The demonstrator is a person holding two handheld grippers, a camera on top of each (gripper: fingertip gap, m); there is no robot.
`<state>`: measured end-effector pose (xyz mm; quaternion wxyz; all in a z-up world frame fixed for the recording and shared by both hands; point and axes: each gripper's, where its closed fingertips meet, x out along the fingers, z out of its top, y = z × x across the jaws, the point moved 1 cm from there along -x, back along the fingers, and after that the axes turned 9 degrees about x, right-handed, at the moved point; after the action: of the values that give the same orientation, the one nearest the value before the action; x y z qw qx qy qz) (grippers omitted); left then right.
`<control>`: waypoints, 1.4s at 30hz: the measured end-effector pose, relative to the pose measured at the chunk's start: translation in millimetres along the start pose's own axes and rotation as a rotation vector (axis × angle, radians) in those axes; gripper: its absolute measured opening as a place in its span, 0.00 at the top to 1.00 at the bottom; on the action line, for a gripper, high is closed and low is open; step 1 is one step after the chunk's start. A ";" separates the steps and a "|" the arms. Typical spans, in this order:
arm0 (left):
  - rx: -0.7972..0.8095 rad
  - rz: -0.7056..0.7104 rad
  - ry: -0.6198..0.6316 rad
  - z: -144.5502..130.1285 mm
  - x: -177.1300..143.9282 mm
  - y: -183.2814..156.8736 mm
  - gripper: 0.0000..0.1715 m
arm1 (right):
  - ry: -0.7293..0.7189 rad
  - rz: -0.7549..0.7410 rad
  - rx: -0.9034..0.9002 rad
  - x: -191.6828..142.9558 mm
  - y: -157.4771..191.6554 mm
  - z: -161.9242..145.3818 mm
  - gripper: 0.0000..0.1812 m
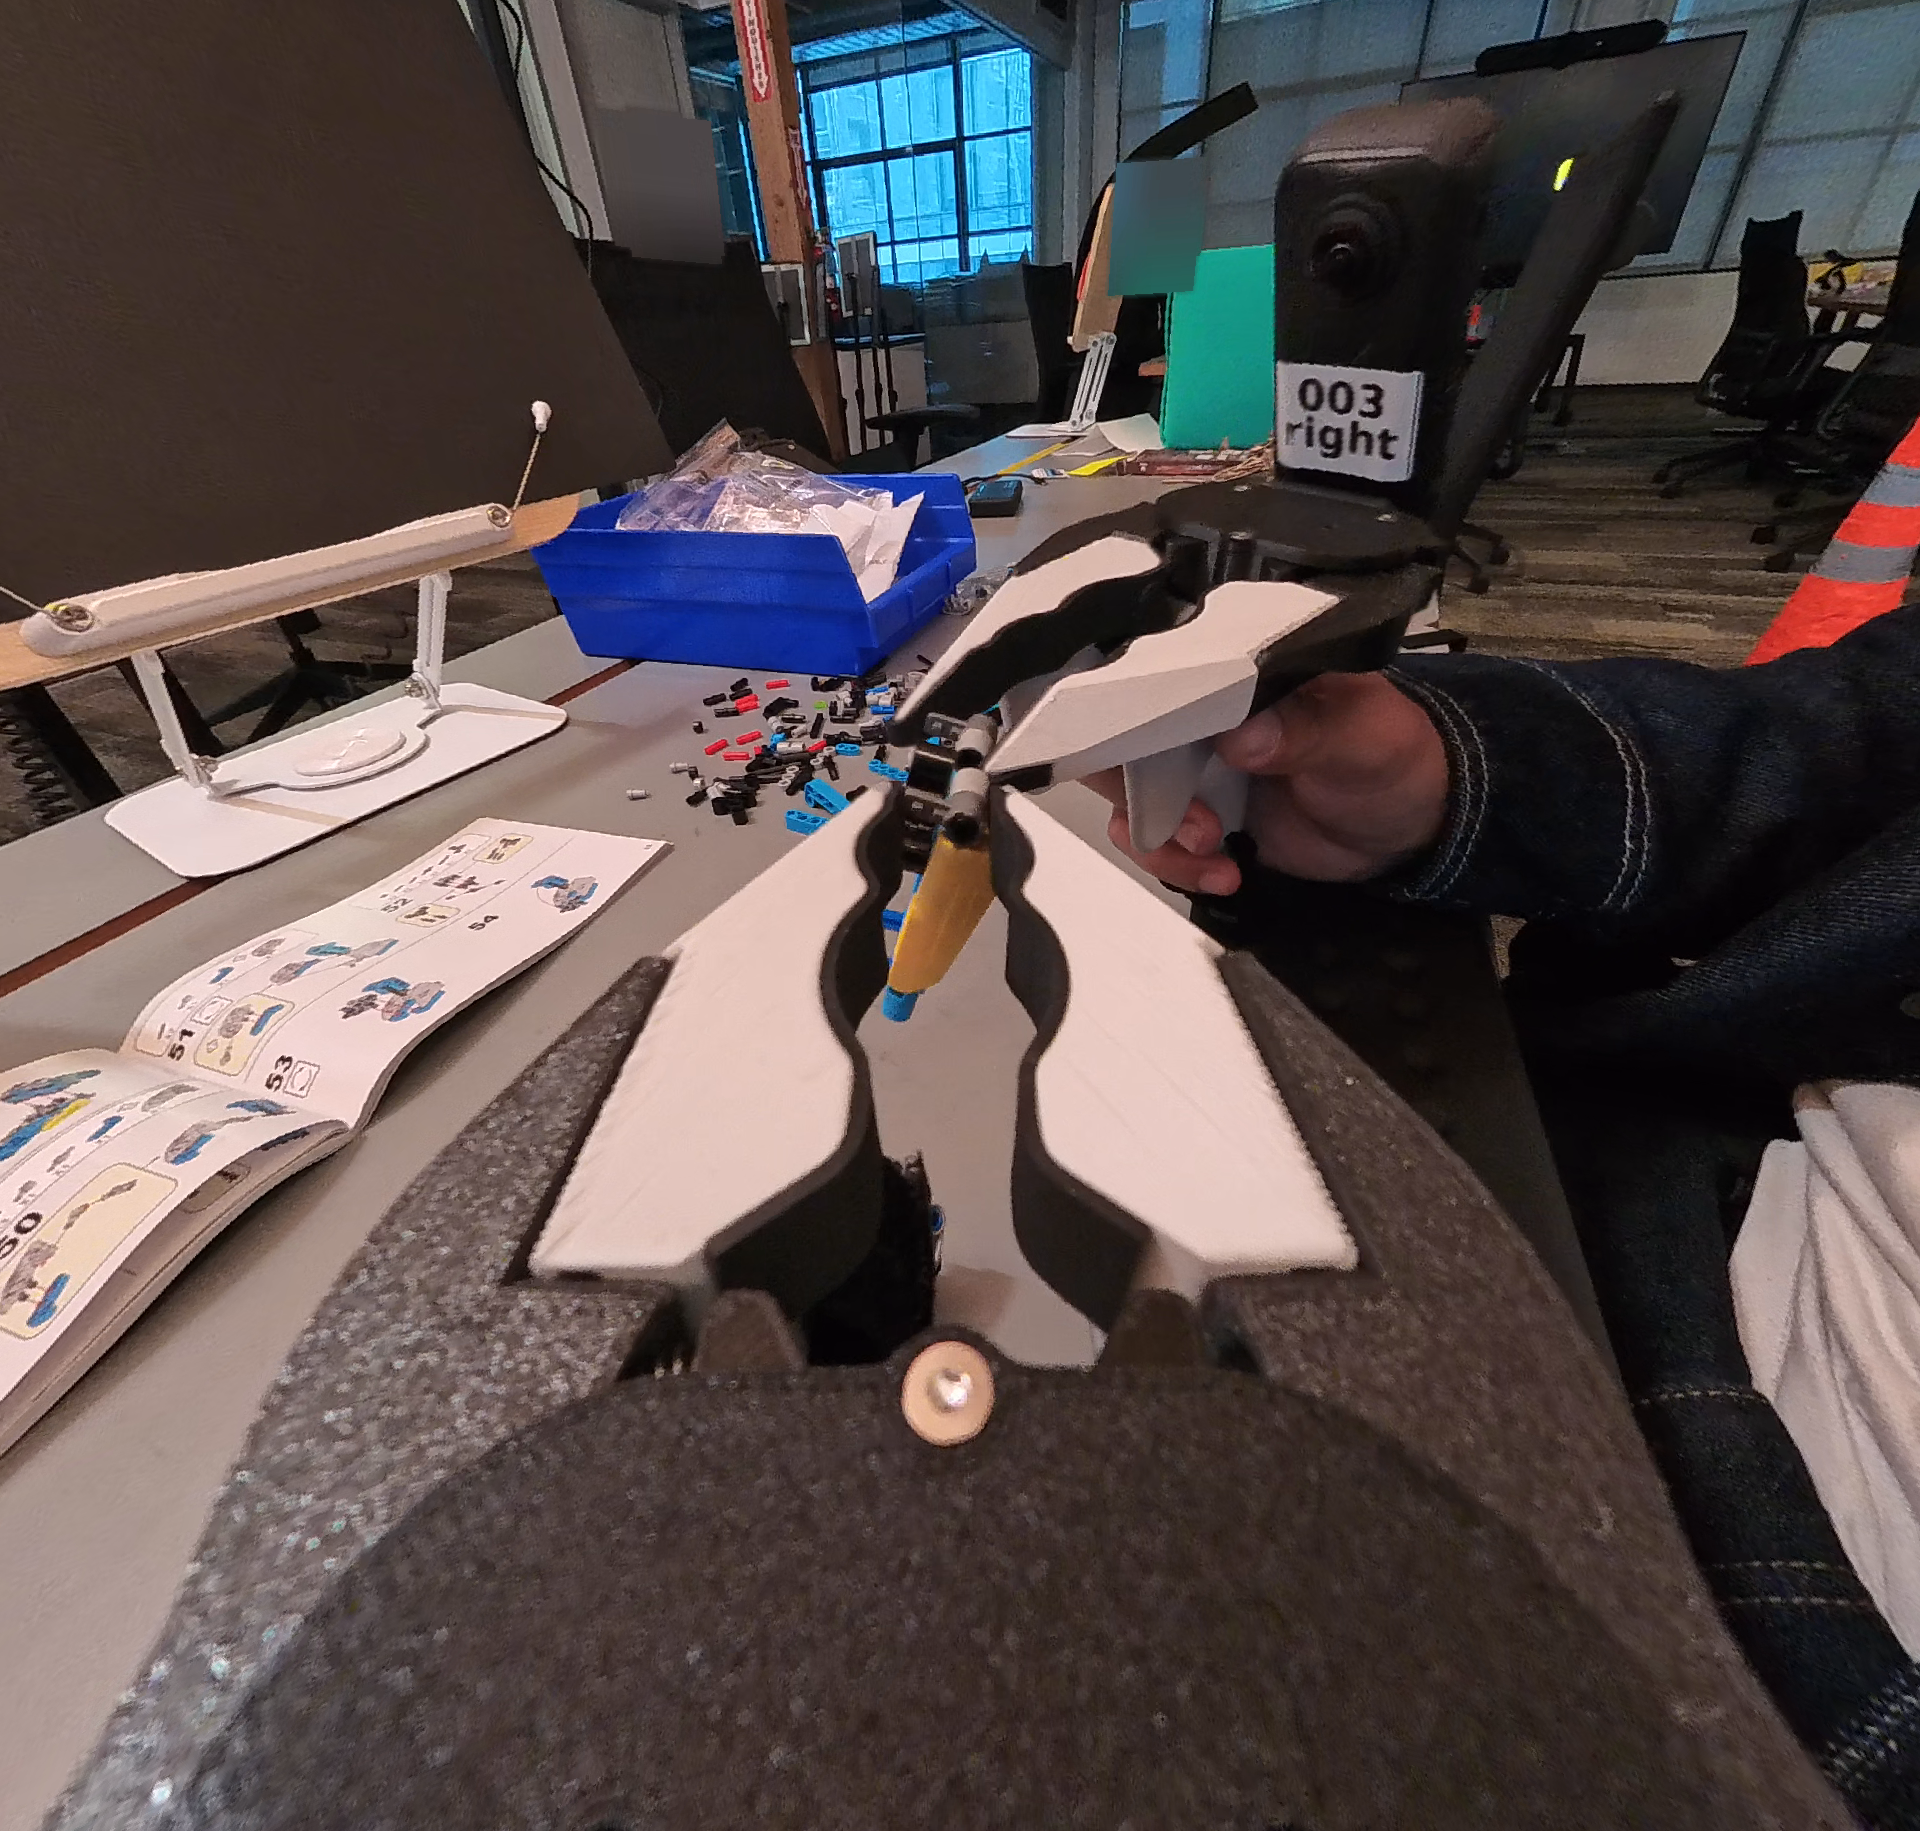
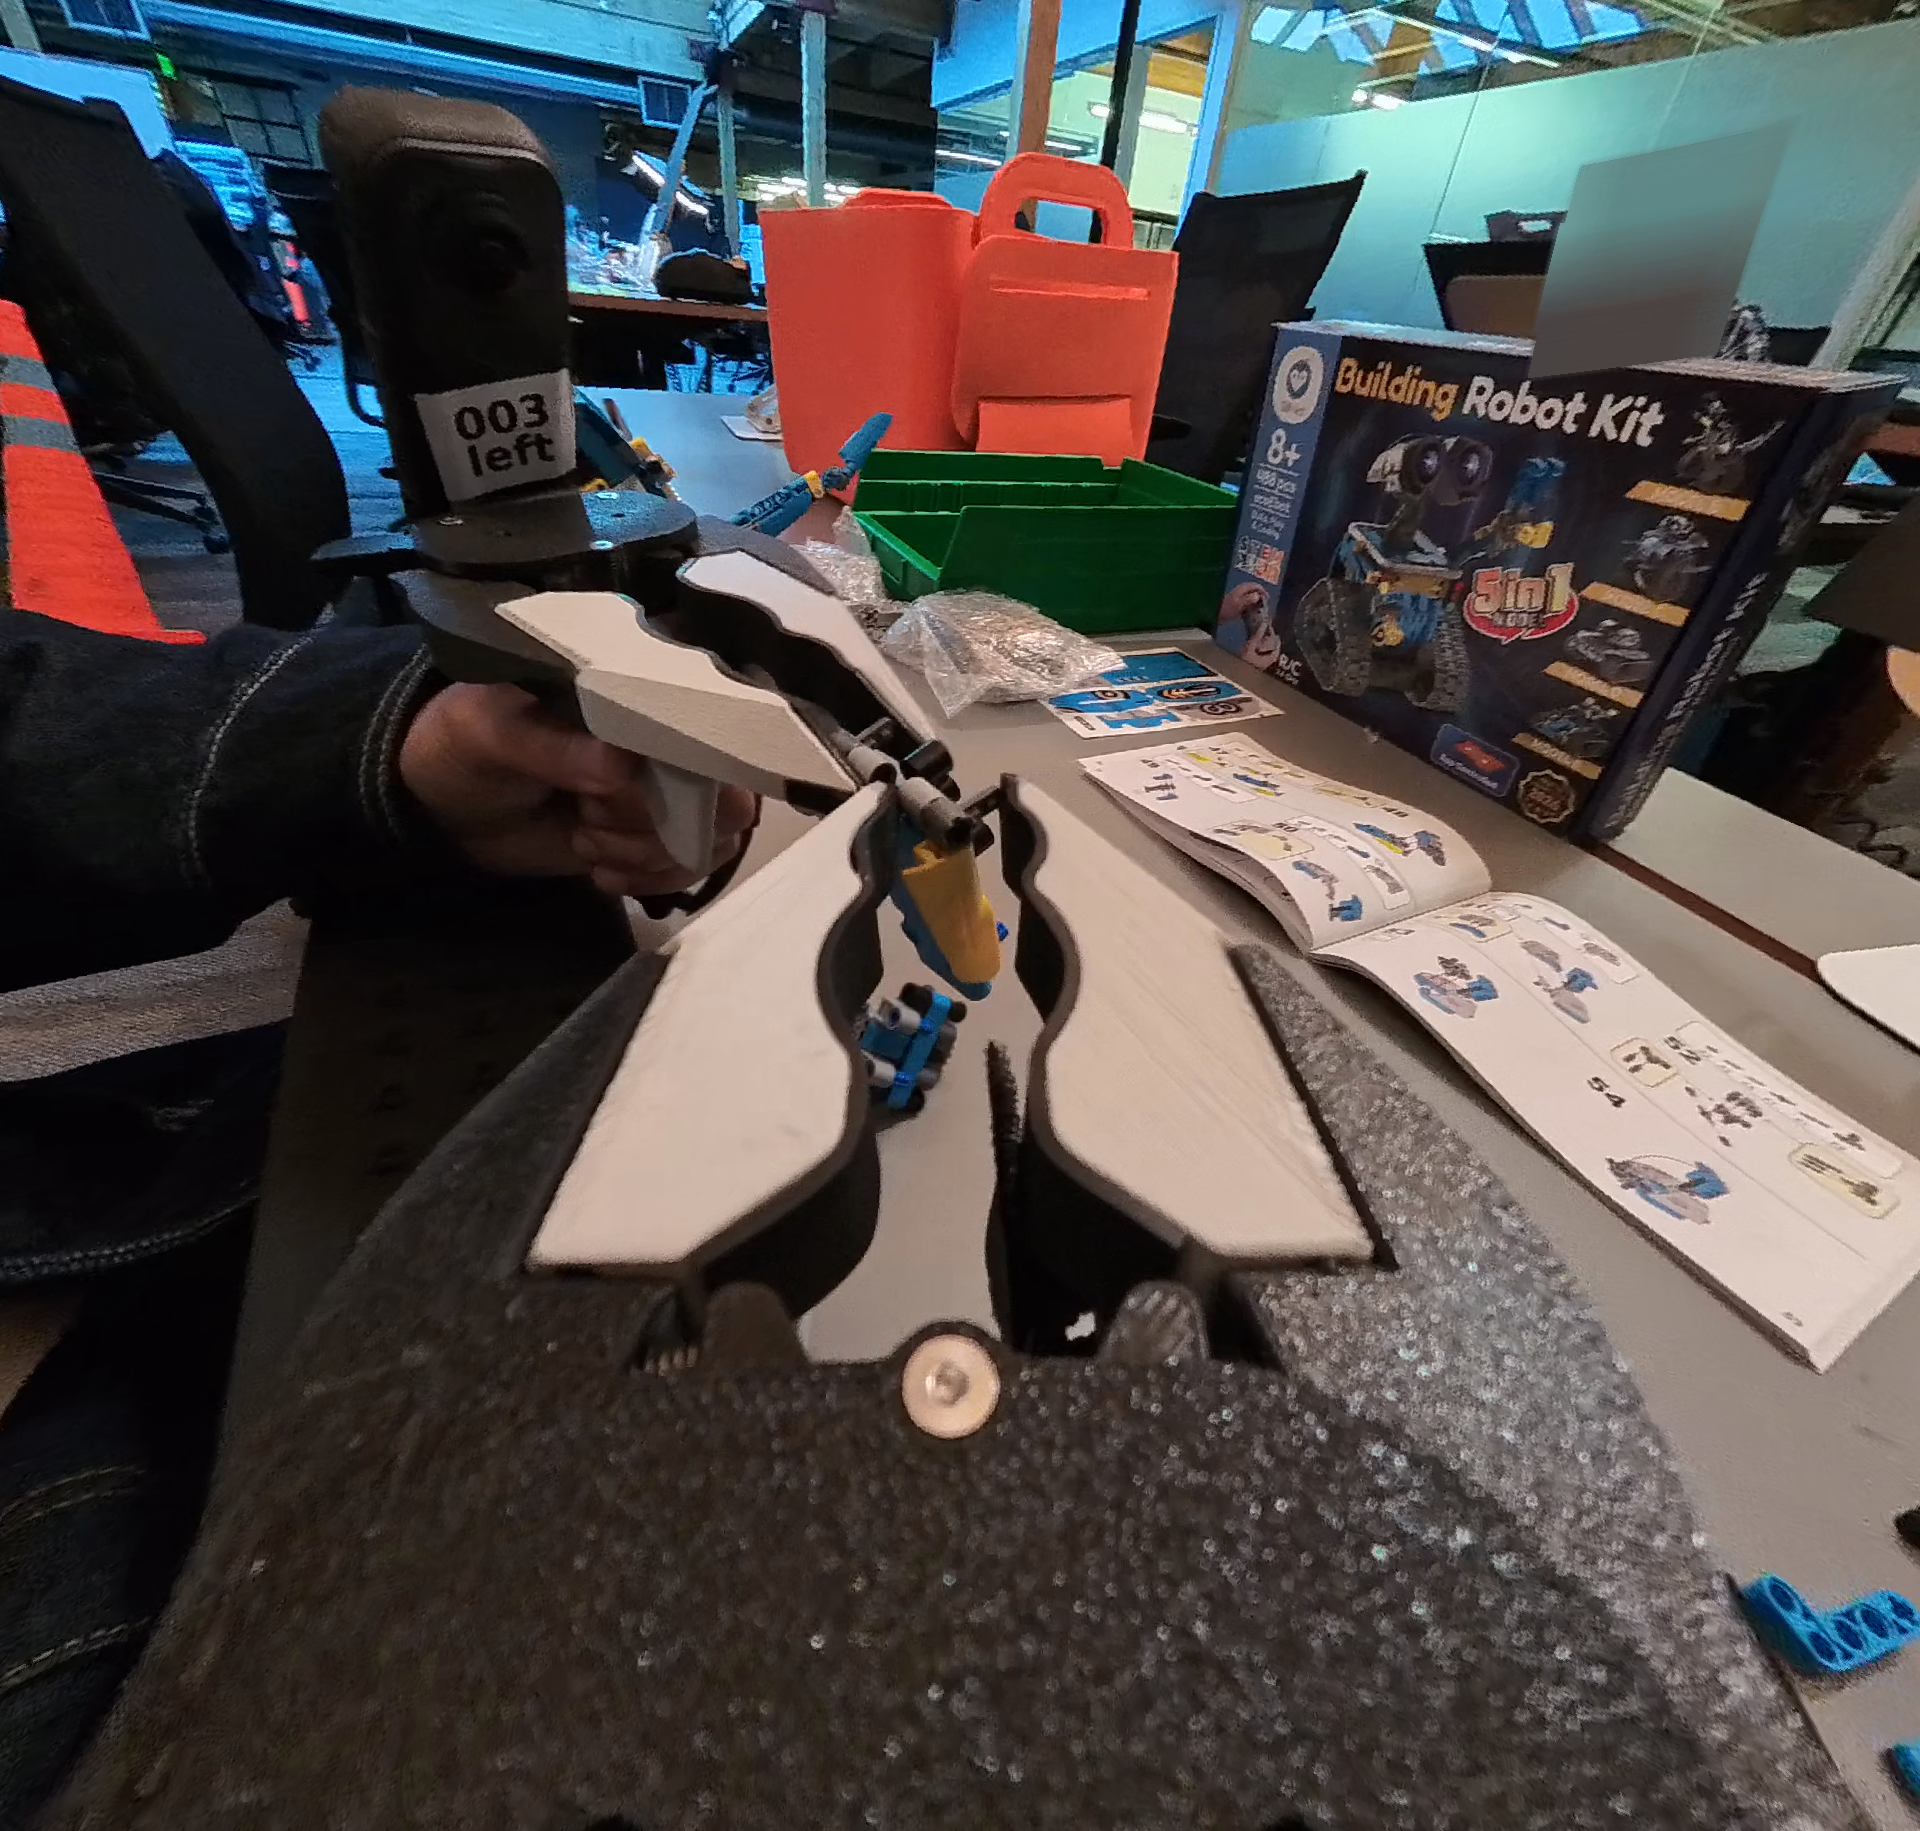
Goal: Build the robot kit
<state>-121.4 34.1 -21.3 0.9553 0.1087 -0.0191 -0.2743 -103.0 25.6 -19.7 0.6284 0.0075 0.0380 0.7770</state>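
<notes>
A small brick assembly (image 1: 935, 908), with a yellow piece, black and grey pins on top and a blue pin below, hangs above the grey table (image 1: 499, 1075). My left gripper (image 1: 943, 810) is shut on its black and grey top. My right gripper (image 1: 951, 737) comes in from the upper right, held by a hand, and its tips close on the same grey pin. In the right wrist view the assembly (image 2: 951, 919) sits between the right gripper's tips (image 2: 943, 799), with a blue part low down, and the left gripper (image 2: 883, 753) meets it from the left.
Loose small pieces (image 1: 790, 742) lie before a blue bin (image 1: 758, 576). An open instruction booklet (image 1: 312, 1002) and a white stand (image 1: 343, 763) are to the left. A green bin (image 2: 1049, 545), orange bag (image 2: 966, 327), kit box (image 2: 1507, 576) and plastic bags (image 2: 987, 638) stand behind. Both grippers' tips are close together, under 4 cm apart.
</notes>
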 end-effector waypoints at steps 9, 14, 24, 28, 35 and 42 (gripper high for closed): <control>0.007 -0.025 0.013 -1.7 1.5 -4.6 0.91 | 0.017 0.061 0.019 -3.5 1.4 -3.3 0.90; 0.016 -0.017 0.023 -3.1 2.5 -4.5 0.91 | 0.024 0.065 0.024 -3.5 -0.1 -4.9 0.90; 0.037 -0.023 0.038 -5.5 4.5 -7.7 0.91 | 0.041 0.111 0.056 -6.0 -0.5 -9.1 0.90; 0.040 0.008 0.035 -4.4 3.1 -2.7 0.91 | 0.022 0.100 0.070 -5.0 -2.7 -7.3 0.87; 0.185 0.285 0.124 -11.2 -6.6 33.8 0.91 | -0.039 0.051 0.241 -10.4 -27.2 -1.3 0.83; 0.300 0.328 0.192 -19.0 -2.6 34.1 0.91 | -0.053 -0.018 0.293 -15.0 -42.8 -2.9 0.86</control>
<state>-104.1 67.4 -32.4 0.9577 0.2703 0.0142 -0.0981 -58.2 19.7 -25.0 0.6282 0.1194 0.1345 0.7569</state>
